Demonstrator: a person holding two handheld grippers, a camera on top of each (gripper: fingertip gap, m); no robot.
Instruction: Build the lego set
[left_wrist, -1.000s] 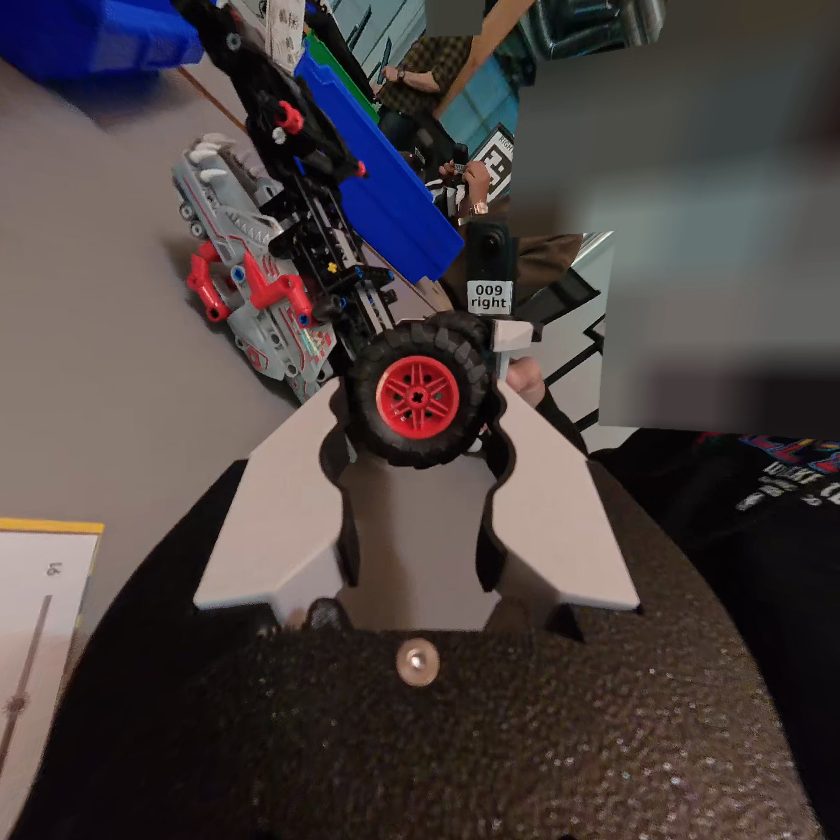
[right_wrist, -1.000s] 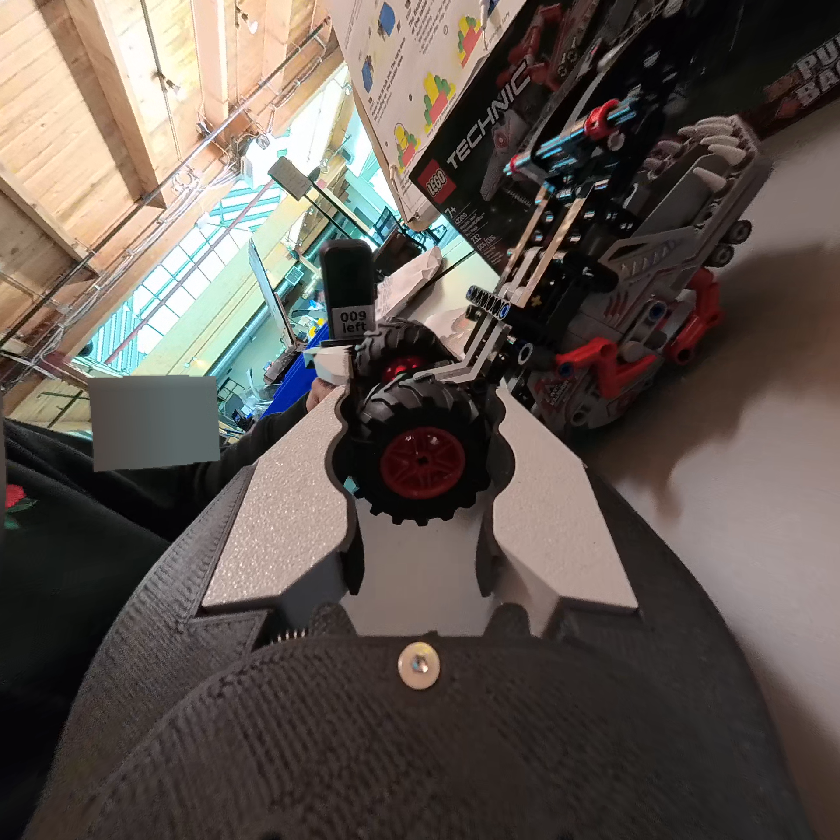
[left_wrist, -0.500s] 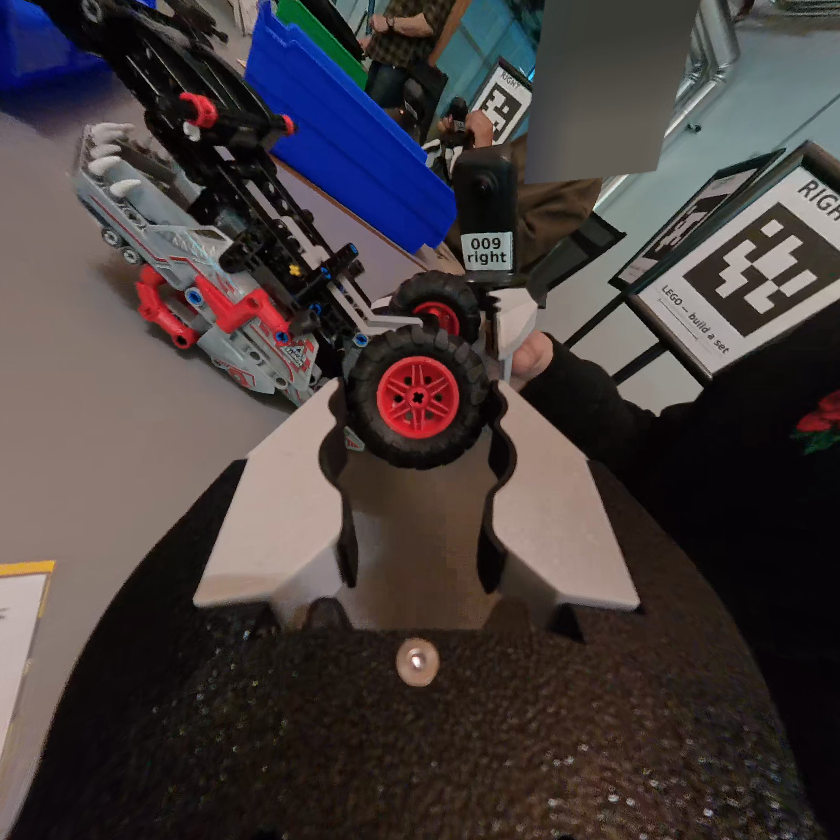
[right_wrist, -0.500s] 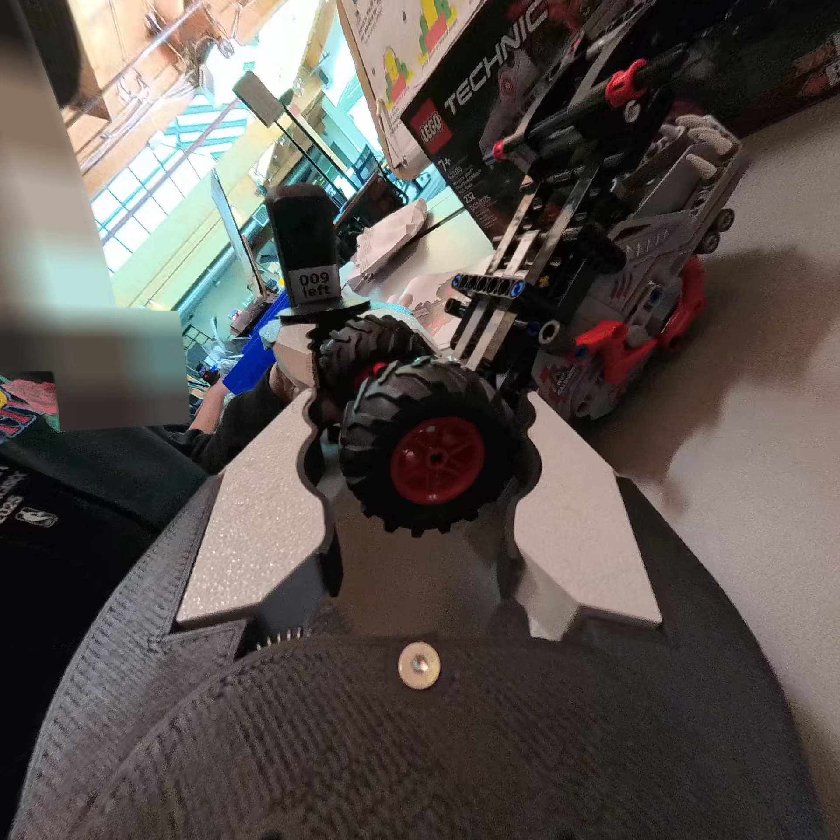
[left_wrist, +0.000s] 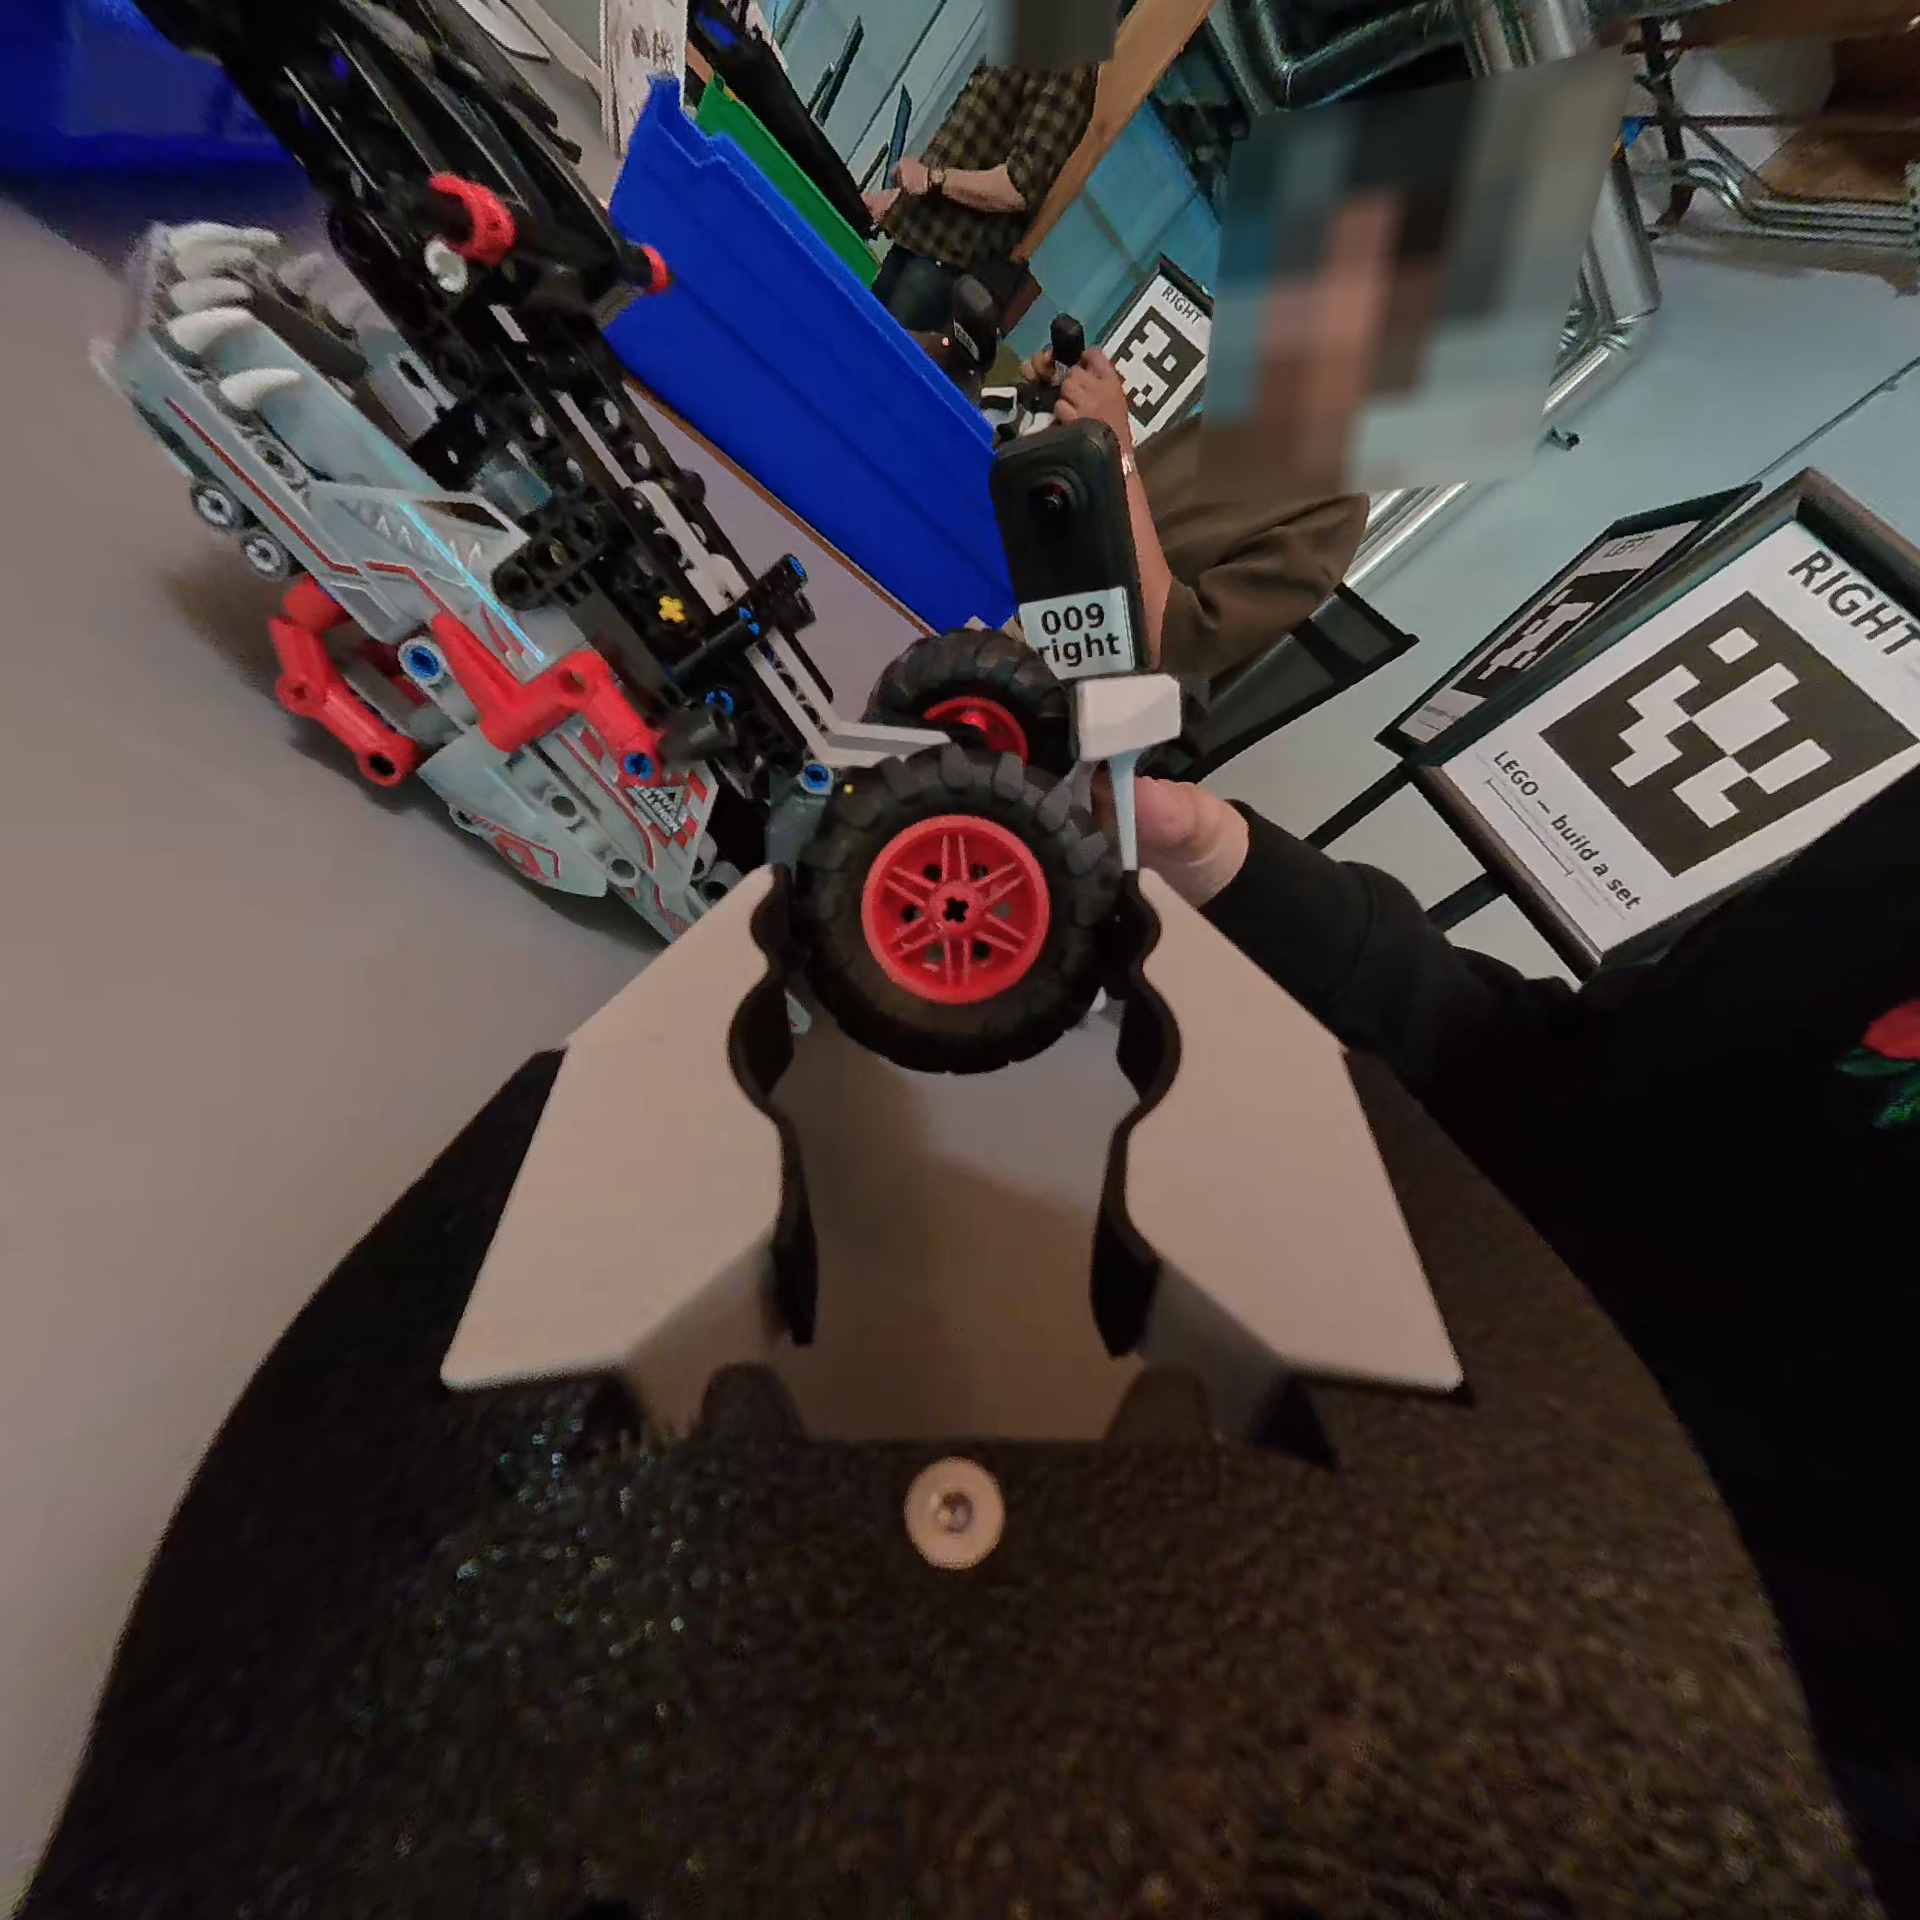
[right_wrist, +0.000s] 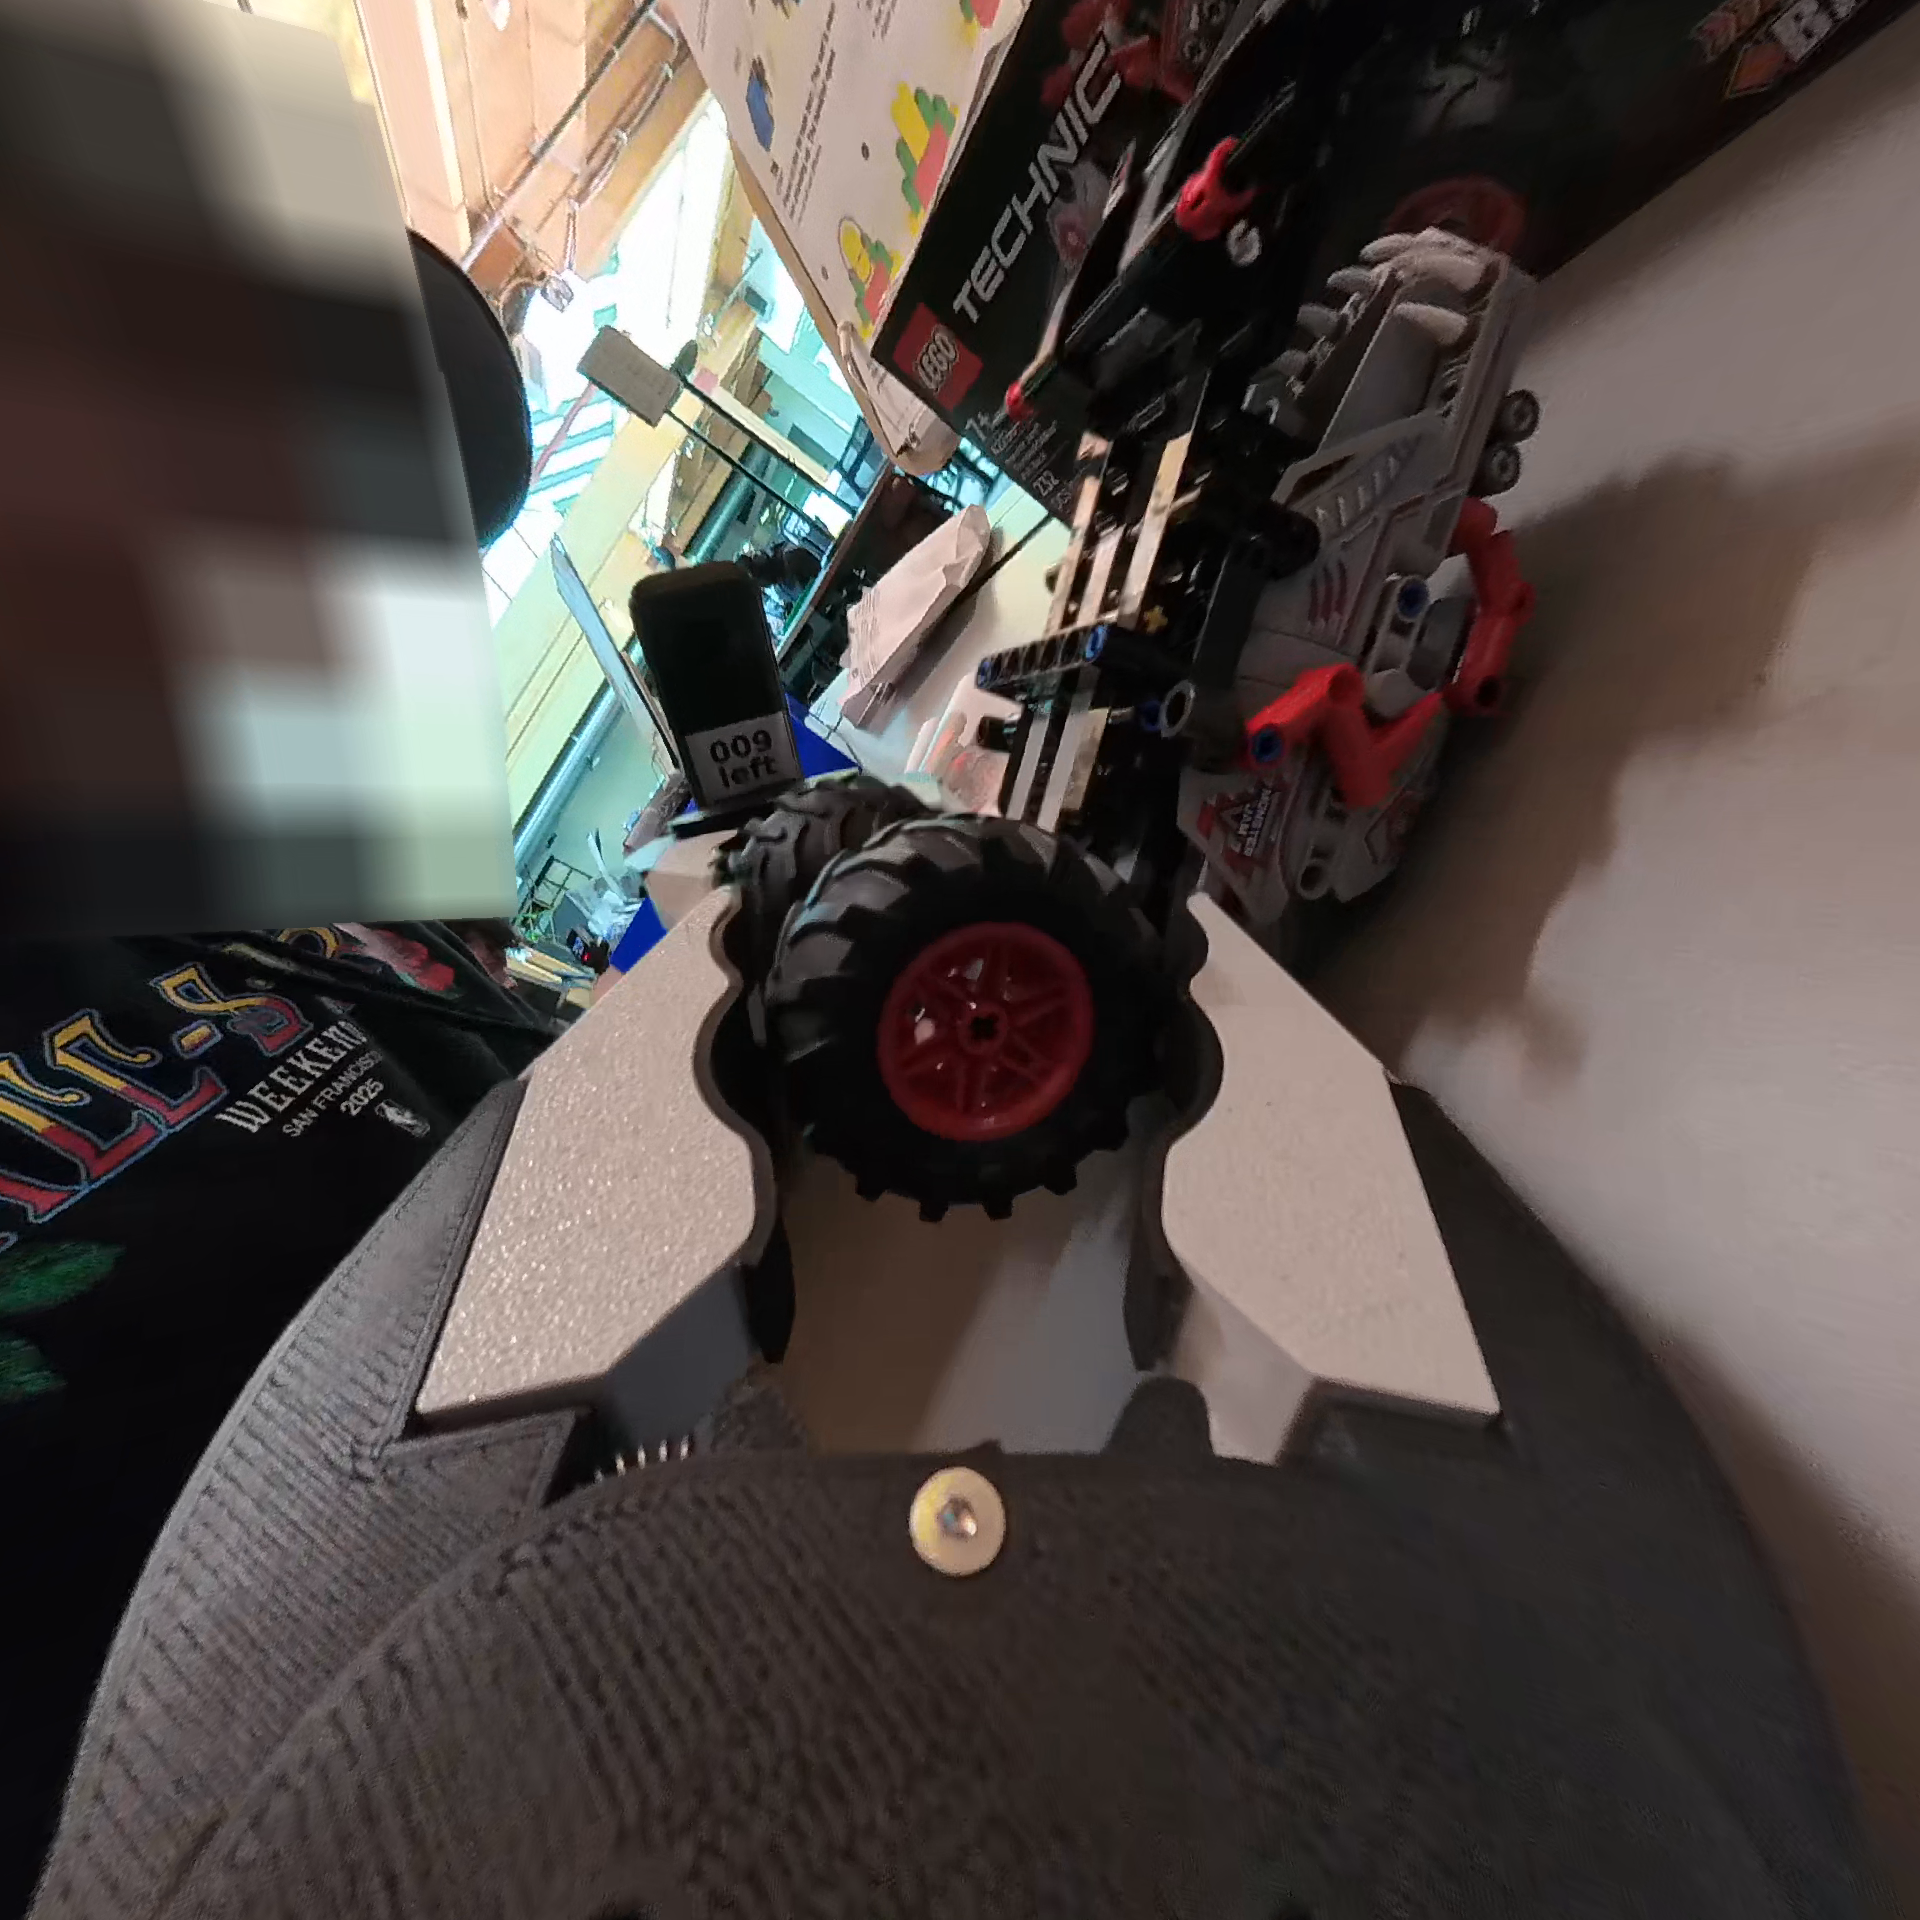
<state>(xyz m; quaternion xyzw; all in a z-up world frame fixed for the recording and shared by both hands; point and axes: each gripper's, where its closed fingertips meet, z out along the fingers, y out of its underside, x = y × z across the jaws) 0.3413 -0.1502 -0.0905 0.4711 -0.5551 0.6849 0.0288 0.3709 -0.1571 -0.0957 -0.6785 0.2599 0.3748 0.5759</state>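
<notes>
Gripping opposite wheels, left gripper (left_wrist: 951, 914) on one wheel (left_wrist: 956, 920), right gripper (right_wrist: 961, 1039) on its twin (right_wrist: 966, 1049) (axle running straight between them), truck (left_wrist: 447, 623) beyond.

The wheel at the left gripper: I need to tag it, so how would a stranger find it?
Start at the grey, toothed model truck on the table. Its black frame runs to two red-hubbed wheels; the wheel between the left gripper's fingers is nearer than its twin.

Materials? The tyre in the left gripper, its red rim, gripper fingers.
Tyre: looks like matte black rubber, chunky tread lugs. Red rim: glossy moulded plastic, crisp spokes. Fingers of the left gripper: probably 3D-printed grey plastic, flat matte faces, dark wavy inner pads, possibly rubber.
</notes>
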